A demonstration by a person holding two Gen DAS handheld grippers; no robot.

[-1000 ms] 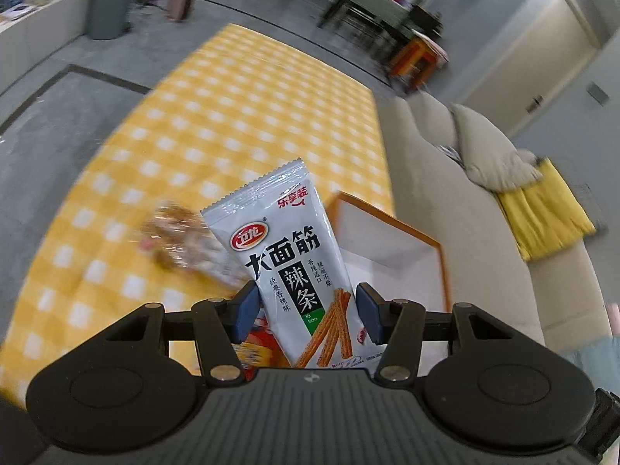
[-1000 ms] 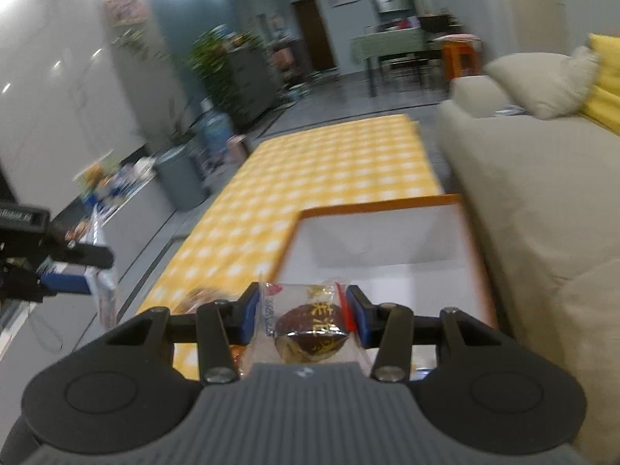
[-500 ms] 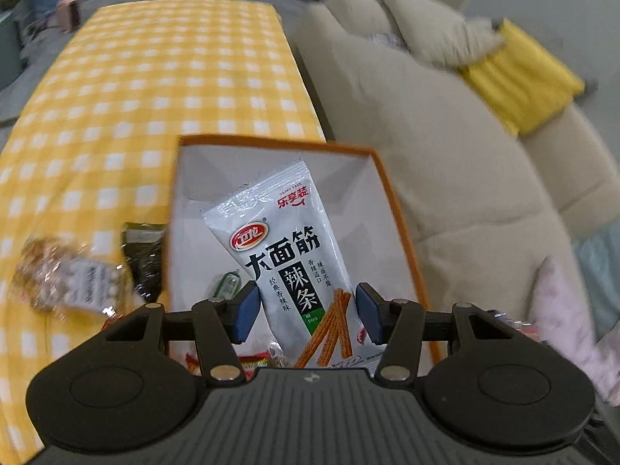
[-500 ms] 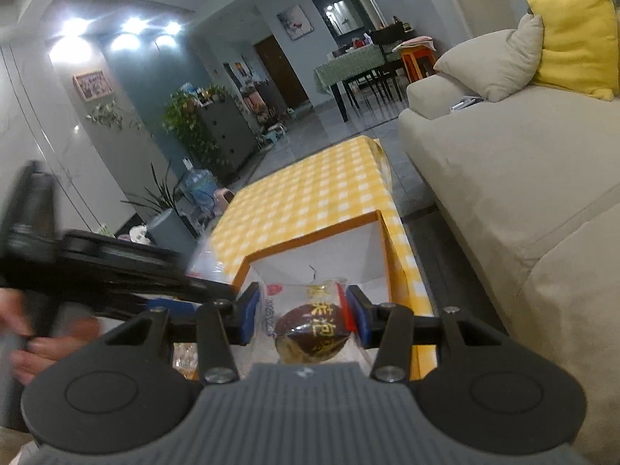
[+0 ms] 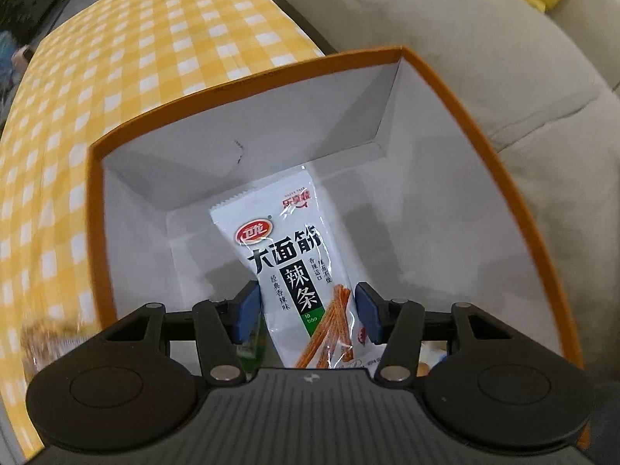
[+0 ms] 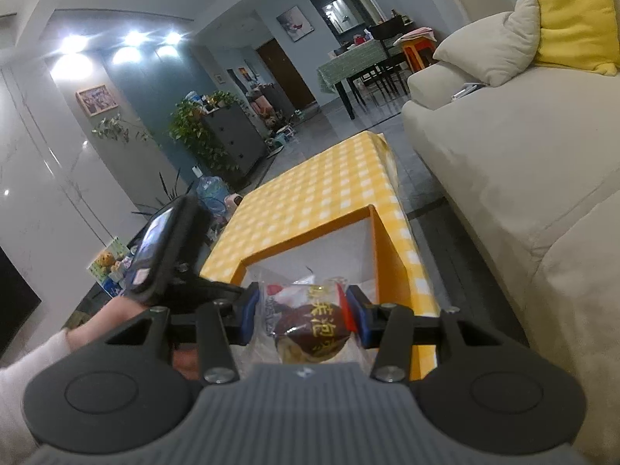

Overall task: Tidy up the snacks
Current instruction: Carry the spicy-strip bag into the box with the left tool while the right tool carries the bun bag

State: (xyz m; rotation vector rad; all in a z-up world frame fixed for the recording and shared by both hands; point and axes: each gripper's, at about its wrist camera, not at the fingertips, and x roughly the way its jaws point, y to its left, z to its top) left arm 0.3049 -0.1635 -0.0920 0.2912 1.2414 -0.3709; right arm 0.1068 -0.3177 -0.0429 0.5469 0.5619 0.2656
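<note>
Left gripper (image 5: 306, 312): I have it pointed steeply down into the orange-rimmed box (image 5: 461, 116), jaws clamped on the lower part of the white spicy-strip packet (image 5: 286, 267).
Packet position: its top hangs inside the box, above the white floor and near the back wall; it is not released yet.
Right gripper (image 6: 300, 319): jaws closed on a clear-wrapped dark round snack (image 6: 310, 333), held near the box's front edge.
Box location: on the yellow checked worktop (image 5: 128, 62), at the edge nearest the beige sofa (image 6: 503, 178).
Loose item: one more blurred wrapped snack (image 5: 42, 343) lies on the worktop left of the box.
Risk, collision: my two grippers are close together, so lowering the right one now could knock the left.
Risk, drop: opening early could leave the packet leaning on a wall.
</note>
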